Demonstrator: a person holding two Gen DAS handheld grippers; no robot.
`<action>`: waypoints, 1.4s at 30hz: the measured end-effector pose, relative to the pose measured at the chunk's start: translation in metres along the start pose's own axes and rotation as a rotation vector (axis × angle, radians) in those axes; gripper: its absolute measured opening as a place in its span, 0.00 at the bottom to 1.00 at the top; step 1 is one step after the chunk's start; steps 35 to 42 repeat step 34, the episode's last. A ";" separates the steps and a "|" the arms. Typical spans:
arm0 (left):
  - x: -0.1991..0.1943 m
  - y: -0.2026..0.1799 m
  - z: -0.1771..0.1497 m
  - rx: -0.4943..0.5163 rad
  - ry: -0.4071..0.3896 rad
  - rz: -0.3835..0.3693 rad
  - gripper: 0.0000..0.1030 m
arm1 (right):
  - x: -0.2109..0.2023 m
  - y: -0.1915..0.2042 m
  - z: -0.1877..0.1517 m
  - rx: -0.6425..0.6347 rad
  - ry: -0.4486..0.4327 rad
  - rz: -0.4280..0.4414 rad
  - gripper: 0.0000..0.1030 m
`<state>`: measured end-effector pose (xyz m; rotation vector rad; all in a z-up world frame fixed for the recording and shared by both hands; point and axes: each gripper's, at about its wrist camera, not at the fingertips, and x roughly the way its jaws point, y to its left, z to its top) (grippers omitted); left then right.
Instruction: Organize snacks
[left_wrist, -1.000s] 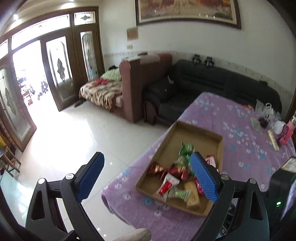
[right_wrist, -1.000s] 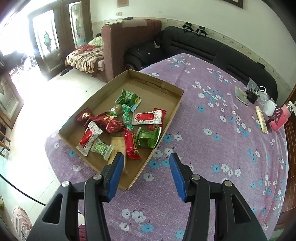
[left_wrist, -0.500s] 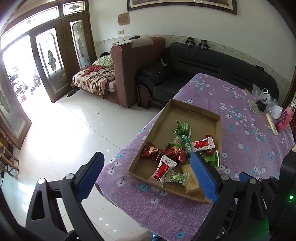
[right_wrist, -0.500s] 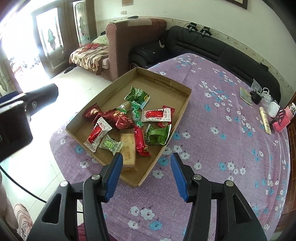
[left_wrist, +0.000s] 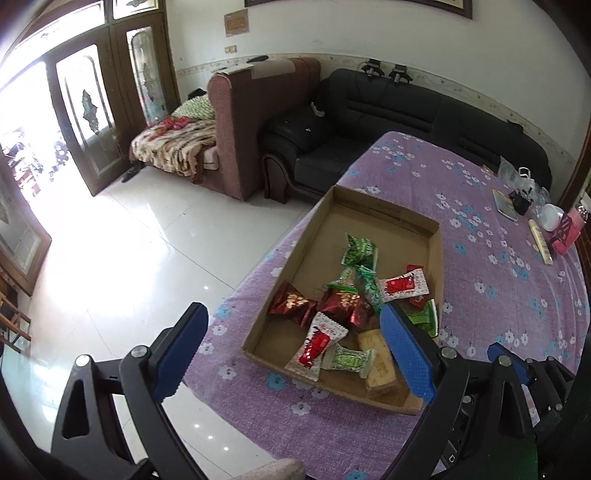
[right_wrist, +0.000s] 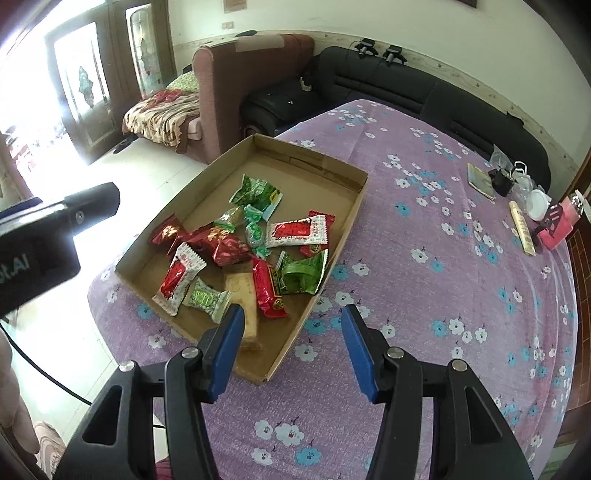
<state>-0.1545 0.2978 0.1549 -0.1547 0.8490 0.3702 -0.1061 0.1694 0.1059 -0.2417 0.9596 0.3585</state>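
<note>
The left gripper (left_wrist: 295, 354) has dropped closer to the cardboard tray (right_wrist: 325, 284) of snacks (right_wrist: 240, 254), whose long side runs away toward the sofa (right_wrist: 424, 96) near the table's (right_wrist: 443, 295) corner, while both it and the right gripper (right_wrist: 291, 347) tilt downward, spread and empty.

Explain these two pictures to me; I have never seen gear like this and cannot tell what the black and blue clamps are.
Each picture comes from a camera mounted on a hand-held clamp, looking along its two blue-padded fingers. One shows the left gripper, the other the right gripper. Both stand open and hold nothing. Below them a table under a purple flowered cloth carries a shallow cardboard tray of wrapped snacks, red, green and white. Small odds and ends lie at the far edge. The black block at the left of the right-hand view is the other clamp's body.
</note>
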 end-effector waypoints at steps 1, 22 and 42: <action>0.002 0.000 0.000 0.002 0.003 -0.003 0.92 | 0.000 -0.001 0.000 0.004 -0.002 -0.003 0.53; 0.042 -0.003 -0.005 0.046 0.092 -0.110 0.92 | 0.022 0.012 0.001 0.000 0.035 -0.037 0.56; 0.058 -0.009 0.000 0.054 0.121 -0.124 0.92 | 0.029 0.004 0.004 0.034 0.035 -0.042 0.56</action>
